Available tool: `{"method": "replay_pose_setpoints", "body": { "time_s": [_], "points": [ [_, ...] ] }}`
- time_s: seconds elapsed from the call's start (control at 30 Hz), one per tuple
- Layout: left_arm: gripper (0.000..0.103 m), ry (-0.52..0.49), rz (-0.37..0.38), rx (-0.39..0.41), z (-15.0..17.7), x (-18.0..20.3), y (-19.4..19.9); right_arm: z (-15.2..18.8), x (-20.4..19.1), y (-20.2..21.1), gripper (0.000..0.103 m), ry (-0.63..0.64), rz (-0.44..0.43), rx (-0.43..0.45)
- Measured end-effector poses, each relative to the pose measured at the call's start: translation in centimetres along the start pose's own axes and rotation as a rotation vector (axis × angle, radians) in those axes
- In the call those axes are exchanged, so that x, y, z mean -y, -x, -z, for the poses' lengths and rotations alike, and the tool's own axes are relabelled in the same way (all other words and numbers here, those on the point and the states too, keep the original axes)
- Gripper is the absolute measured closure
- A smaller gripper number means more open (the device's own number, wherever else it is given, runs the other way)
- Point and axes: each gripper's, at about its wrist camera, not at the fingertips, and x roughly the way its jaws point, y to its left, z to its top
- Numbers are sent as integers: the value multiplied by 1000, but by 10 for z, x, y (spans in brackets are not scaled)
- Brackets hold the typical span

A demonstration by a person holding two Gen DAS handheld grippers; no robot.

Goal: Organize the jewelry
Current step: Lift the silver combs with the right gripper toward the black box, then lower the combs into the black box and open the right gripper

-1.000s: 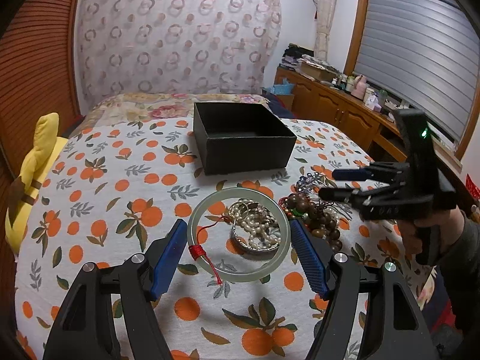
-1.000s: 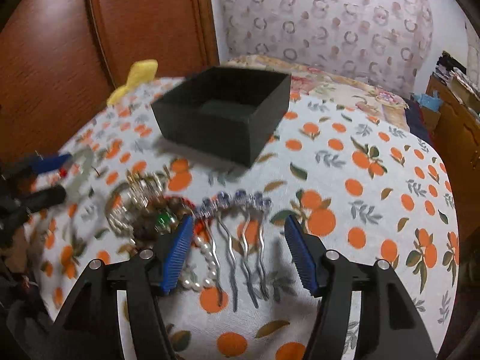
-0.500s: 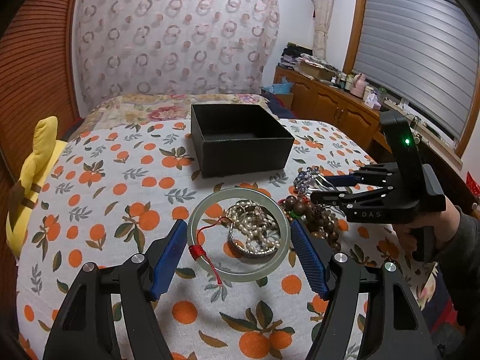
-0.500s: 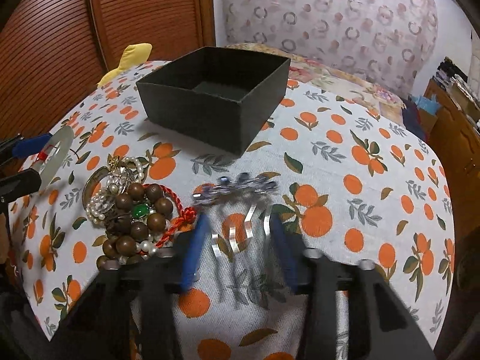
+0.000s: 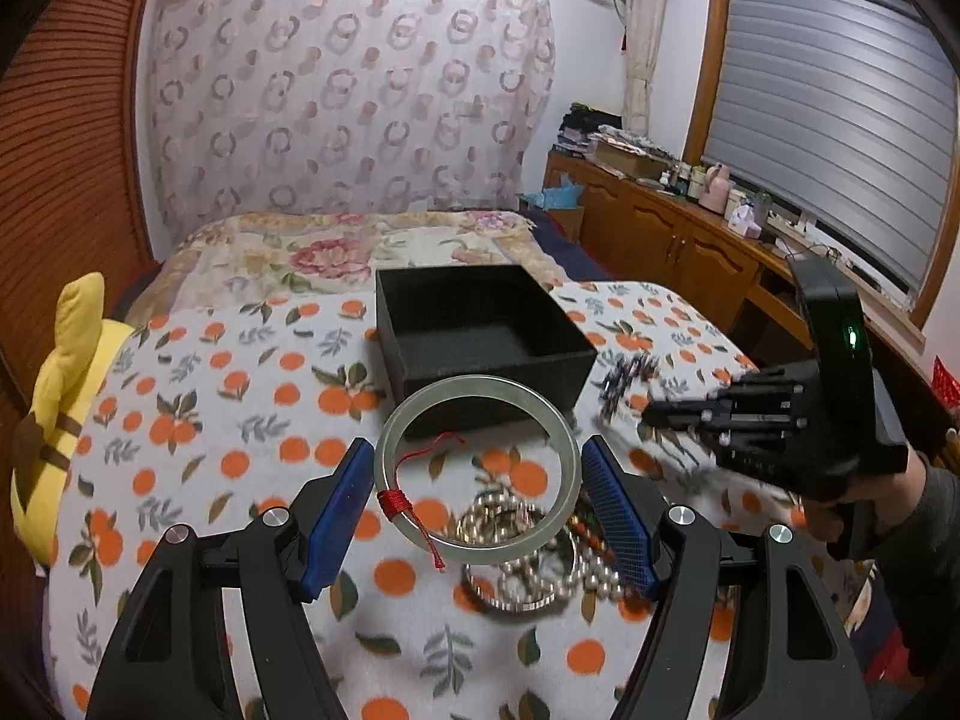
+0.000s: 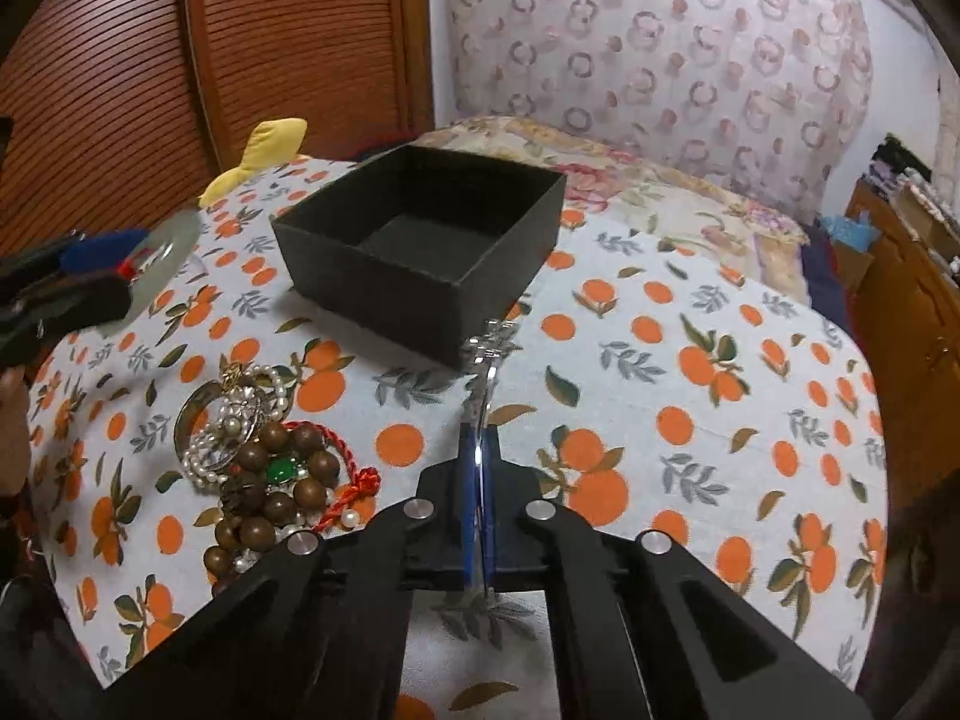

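Indoor light, kinda warm and even, nothing harsh; the shuttered window (image 5: 834, 180) adds no obvious daylight; soft shadow hugs the black box (image 6: 420, 252) on the orange-print cloth (image 6: 660, 408); heavy fisheye bend with dark vignetted corners in both views; motion blur smears the right gripper (image 5: 648, 414) and the hair comb (image 5: 627, 381) in the left view; the pearl pile (image 5: 522, 564) looks blurry too; the left gripper (image 6: 90, 282) blurs at the right view's edge.

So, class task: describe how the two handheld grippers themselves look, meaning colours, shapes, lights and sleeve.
Both grippers are matte black plastic frames with silver round bolts and blue ribbed fingers. The left gripper shows curved black struts. The right gripper looks the same up close; seen from the left wrist it has a green light, and a dark grey sleeve behind it.
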Motion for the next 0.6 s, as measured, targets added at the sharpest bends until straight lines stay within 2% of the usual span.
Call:
{"method": "replay_pose_setpoints", "body": {
  "time_s": [0.23,0.43,0.6],
  "points": [
    [35,-9,1,7,-17,-1,-11,-3,2,6,100,-12,-18,37],
    [35,-4,0,17,-41,-6,-30,-34,4,28,100,-8,-36,124],
    [35,-1,-10,-4,-60,-11,-56,-66,6,24,100,-4,-68,167]
  ]
}}
